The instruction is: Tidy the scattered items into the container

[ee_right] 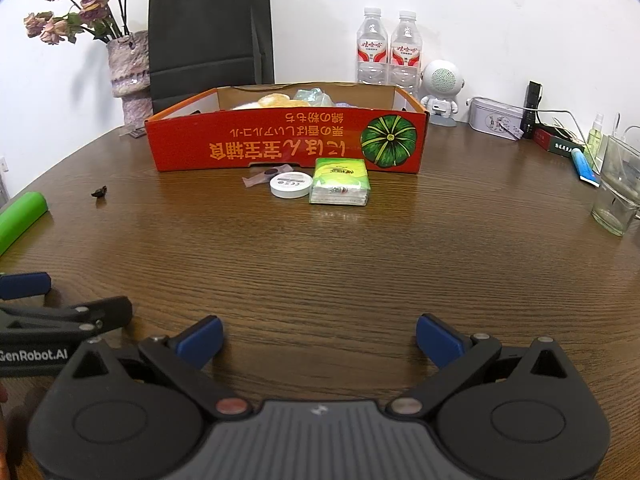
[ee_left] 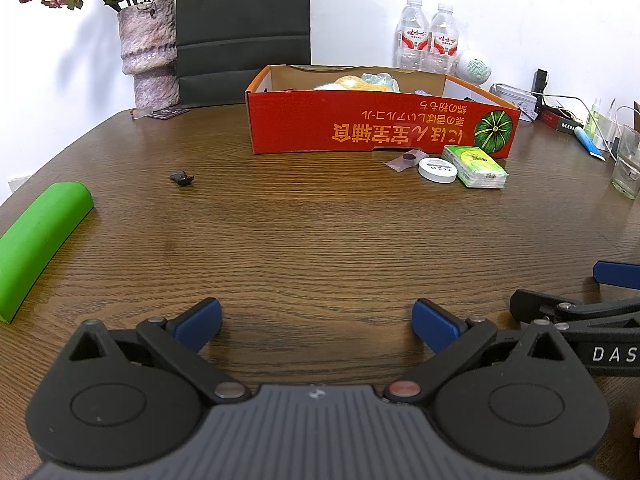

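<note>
Both the left gripper (ee_left: 316,326) and the right gripper (ee_right: 319,342) hover low over a wood-grain table (ee_right: 320,260), jaws spread wide and holding nothing. Far ahead sits a shallow red cardboard box (ee_right: 256,146), partly filled, with a soft green tissue pack (ee_right: 340,182), a round white tin (ee_right: 291,185) and a thin clear sachet (ee_right: 266,176) just before its front wall. The flat sachet may slip from blunt pads, the tin may skid on smooth wood, and a small dark clip (ee_right: 100,192) and green foam roll (ee_left: 36,240) could be overlooked far left.
</note>
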